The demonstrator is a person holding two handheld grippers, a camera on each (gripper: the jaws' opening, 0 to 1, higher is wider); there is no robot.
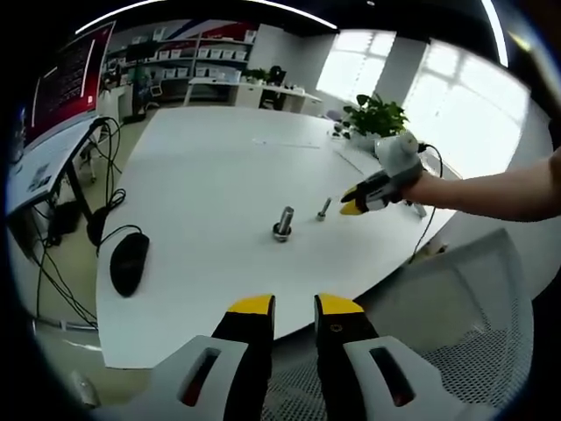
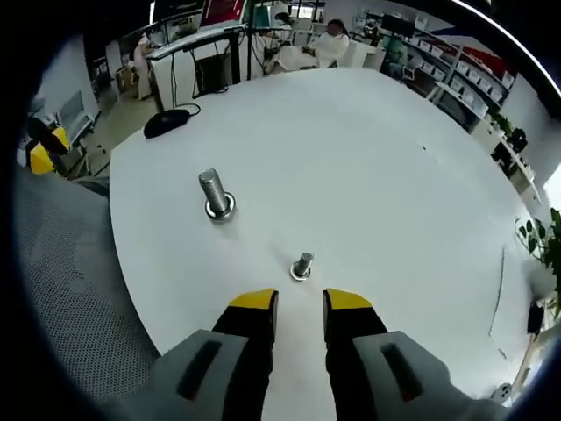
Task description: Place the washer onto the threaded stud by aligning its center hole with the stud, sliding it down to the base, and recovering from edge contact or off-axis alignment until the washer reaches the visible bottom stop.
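Yellow-tipped jaws of the right gripper (image 2: 300,303) stand released, a narrow gap between them and nothing held. Just ahead of the tips, almost on their centre line, a small stud (image 2: 301,265) stands upright on the white table (image 2: 368,149), with a ring at its foot that may be the washer or merely a base flange; the pictures do not settle which. Ahead and to the left of these jaws, well apart, a larger stud (image 2: 215,195) stands upright with its own ring at the base.

In the left gripper view, the left gripper (image 1: 294,307) sits back at the near table edge, jaws likewise released and empty. Both studs lie far ahead of it, the larger one (image 1: 283,223) nearly on its centre line, the small one (image 1: 323,208) a little to the right. The right gripper (image 1: 352,203) enters from the right, tips near the small stud.

Judgement: the right gripper is much the nearer, and the coming move turns on the small stud's vertical axis lying straight ahead of its jaws. No loose washer is discernible on the table.
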